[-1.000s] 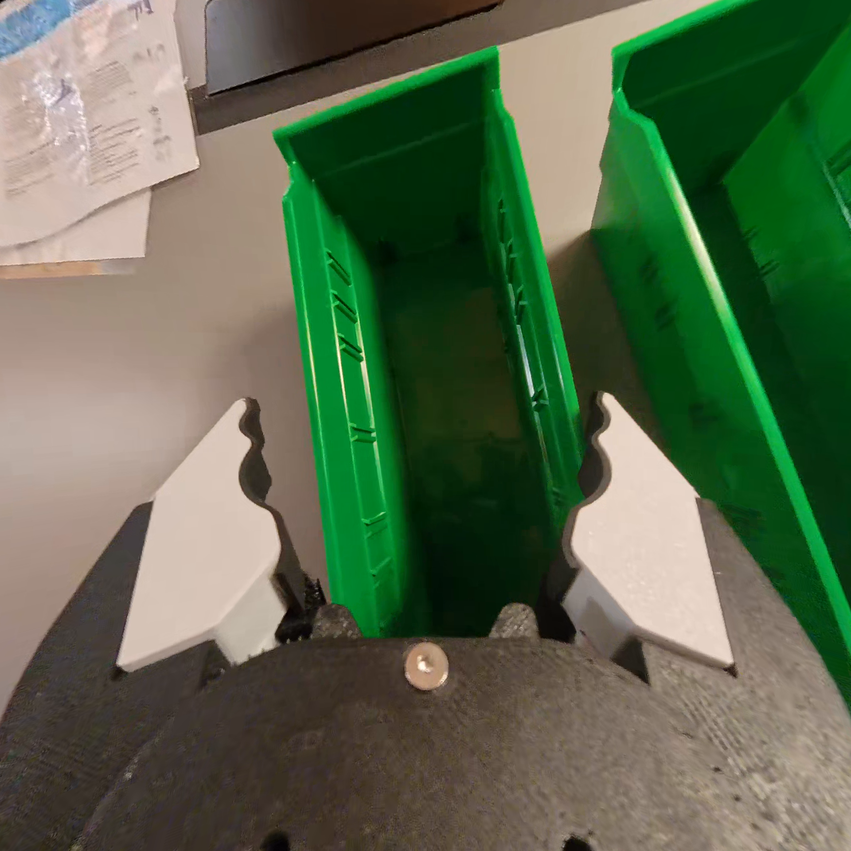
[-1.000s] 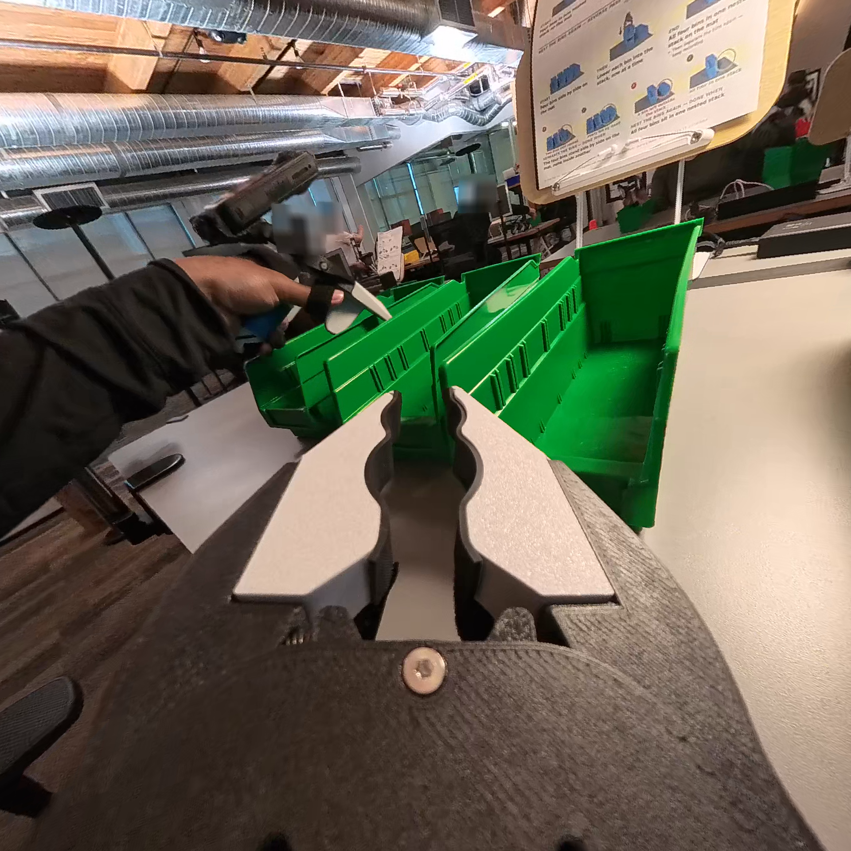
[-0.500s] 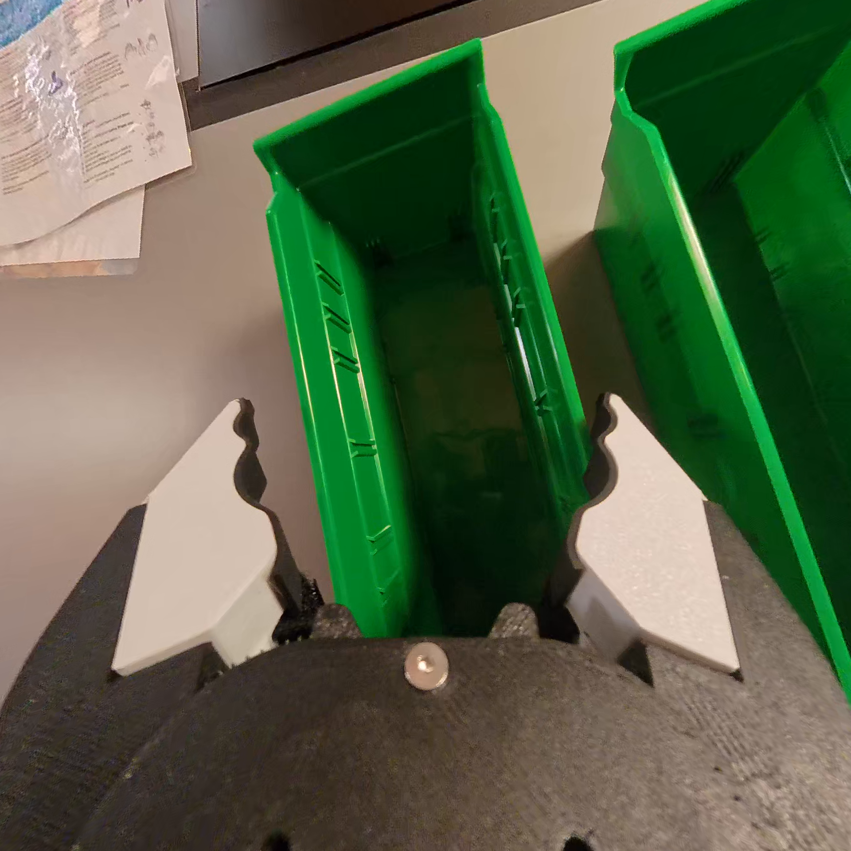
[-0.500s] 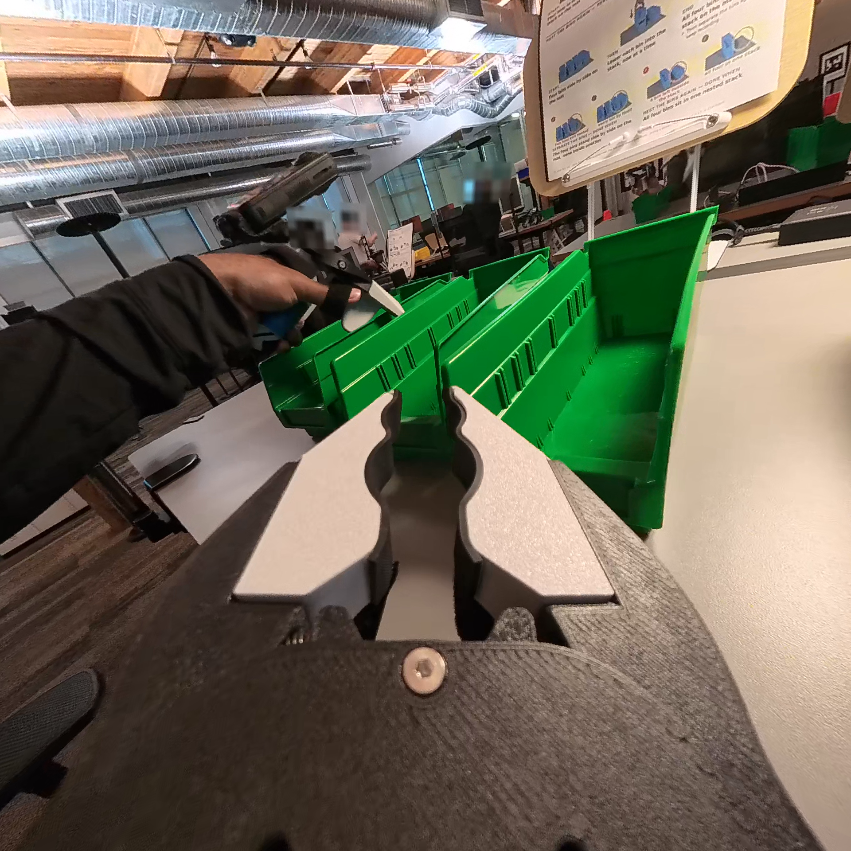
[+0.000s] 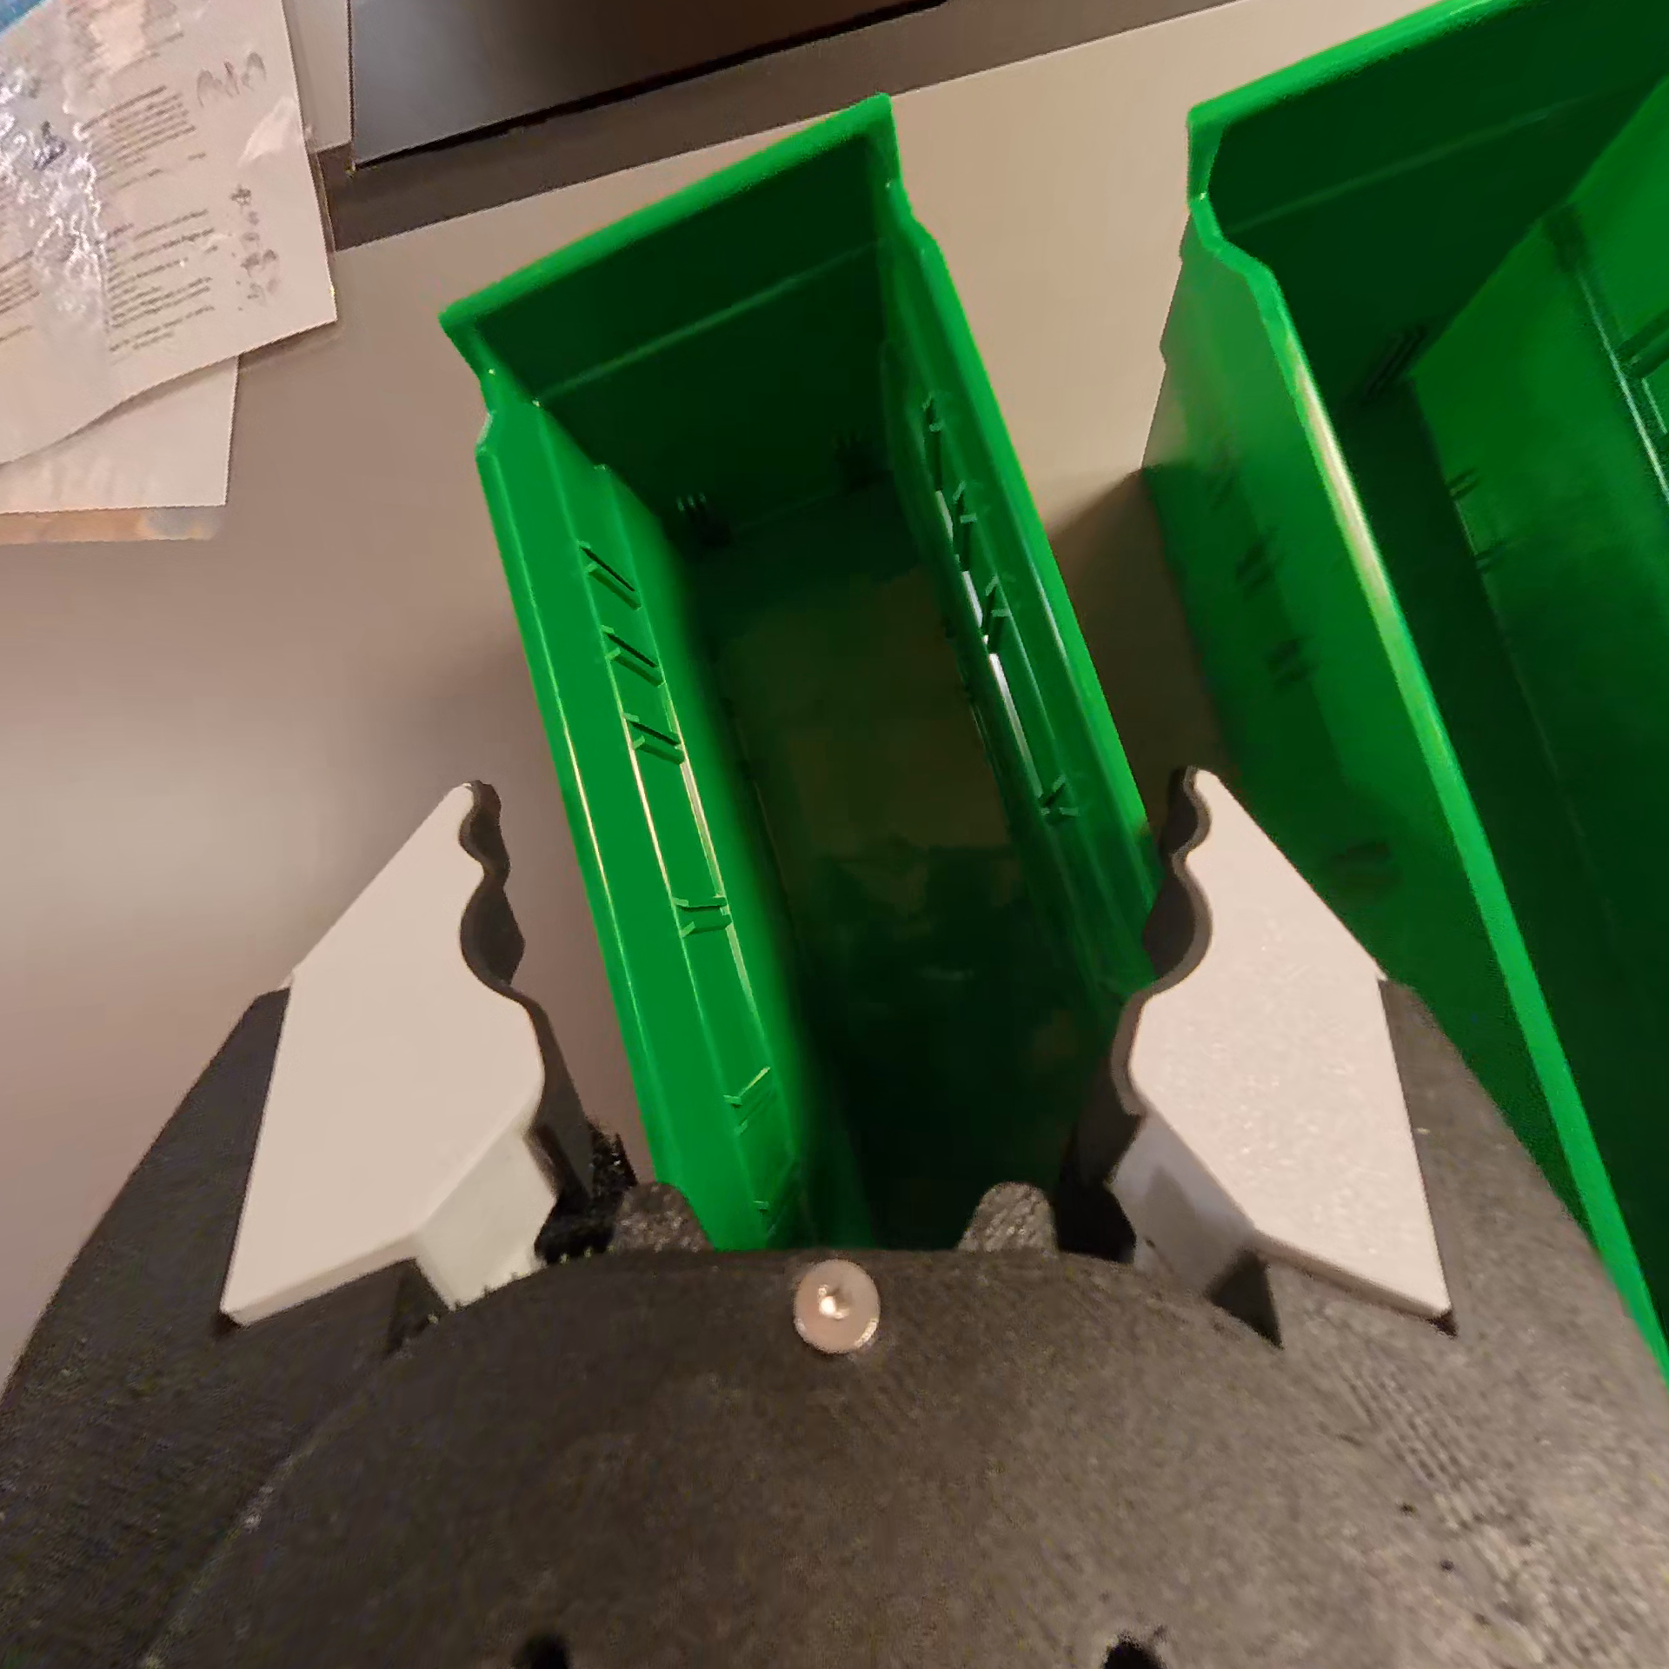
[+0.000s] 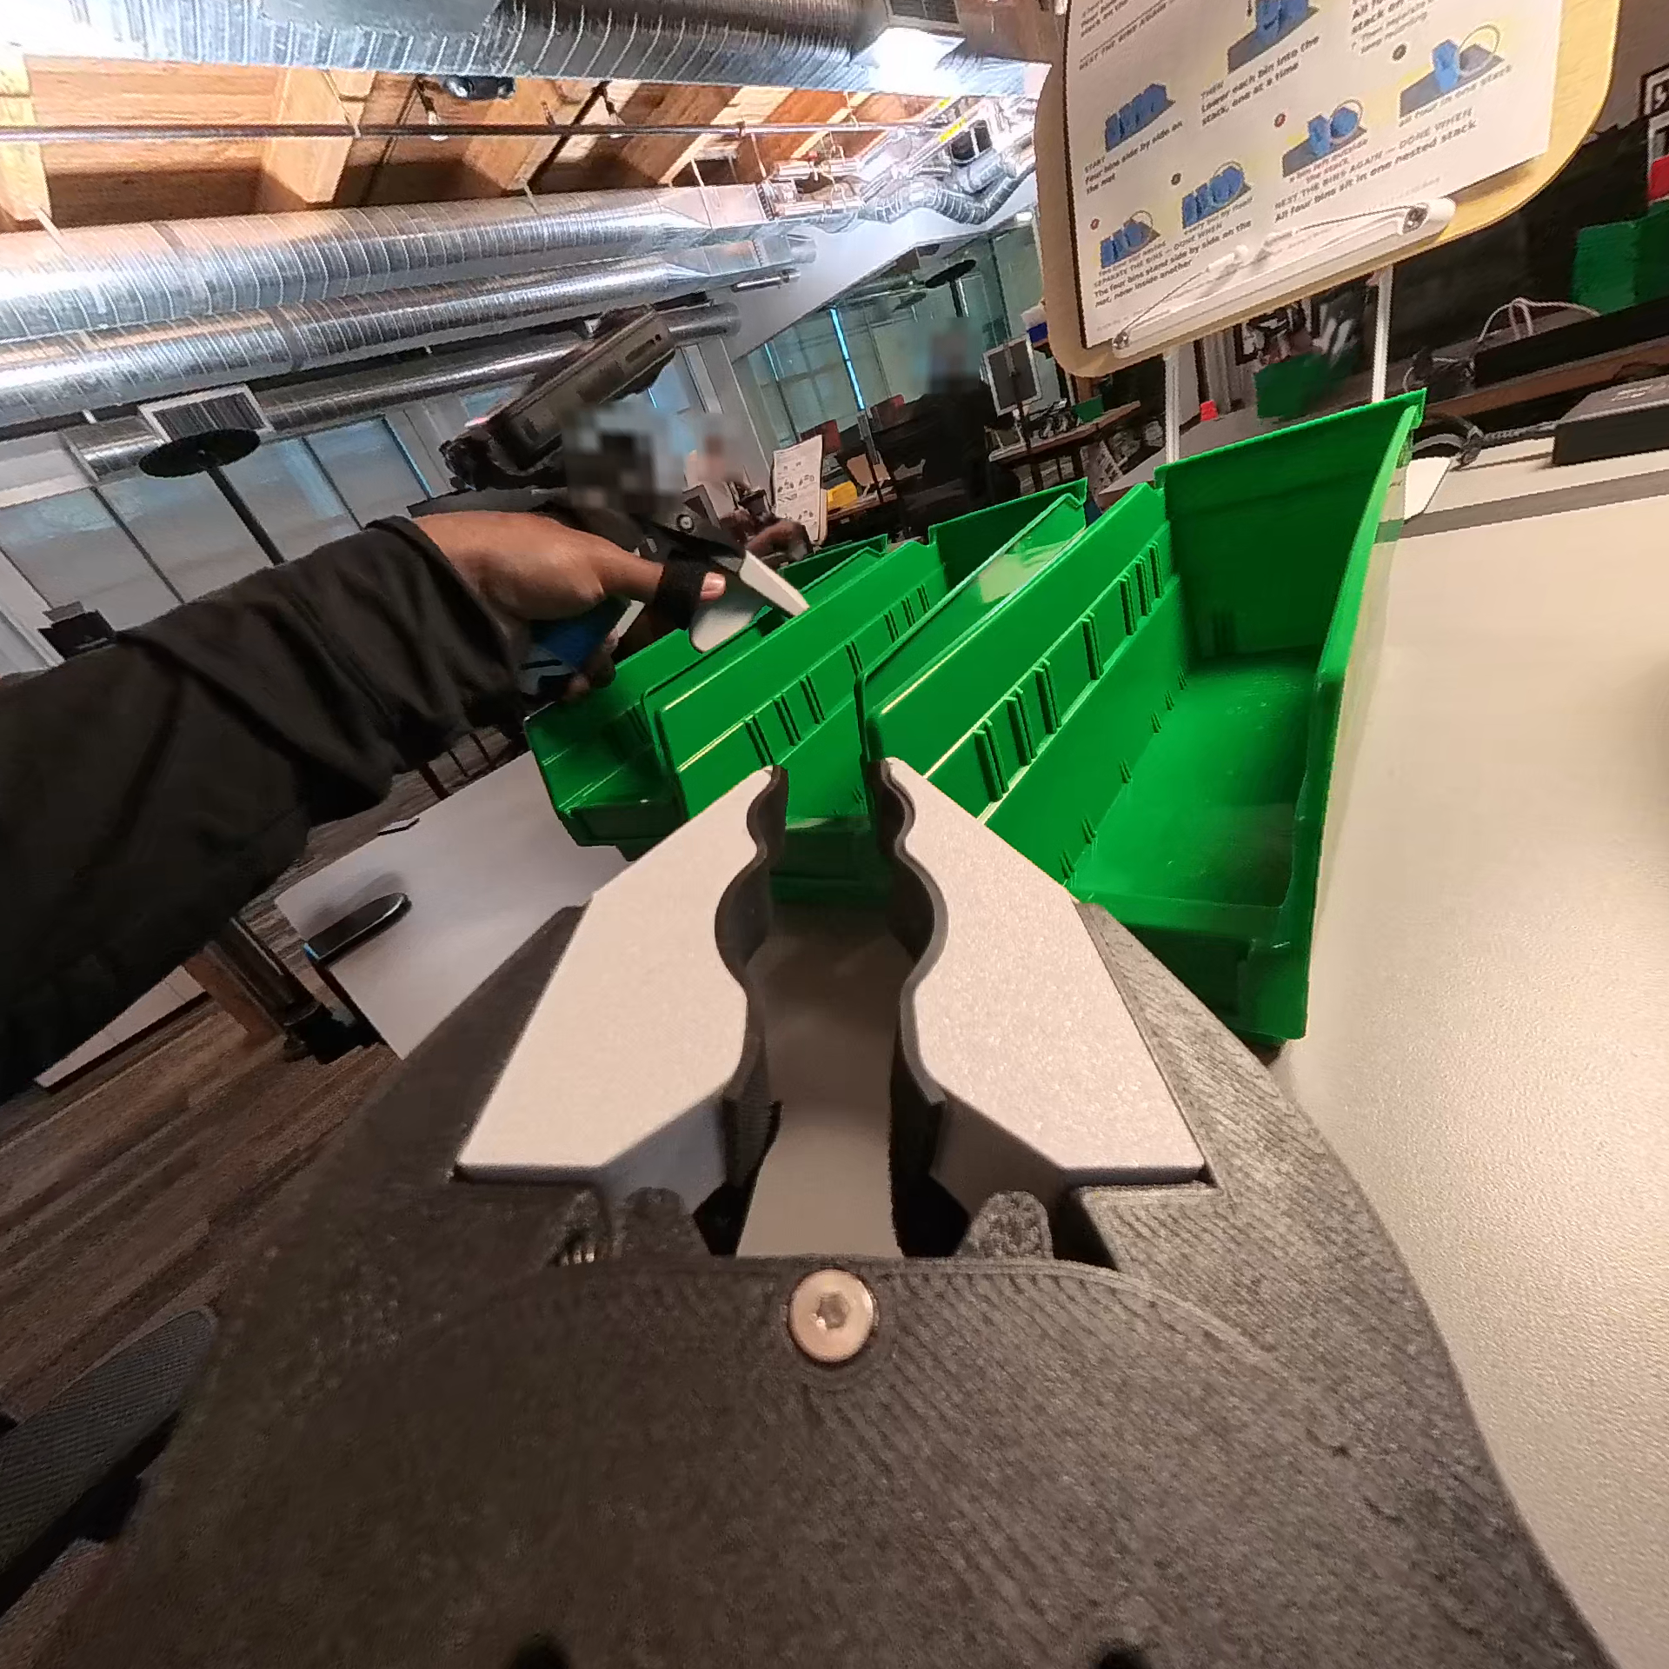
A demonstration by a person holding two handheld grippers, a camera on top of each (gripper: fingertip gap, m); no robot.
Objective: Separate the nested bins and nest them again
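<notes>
The left gripper (image 5: 835, 795) stood wide open astride a narrow green bin (image 5: 840, 704) on the grey table (image 5: 226, 722), its left pad clear of the wall. At three o'clock sat a second bin (image 5: 1409, 506). The right gripper (image 6: 829, 786) stood narrowly parted, holding nothing.

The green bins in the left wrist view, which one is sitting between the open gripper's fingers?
The narrow green bin in the middle, flanked by the left gripper fingers. The other bin lies off to the right, outside them.
</notes>
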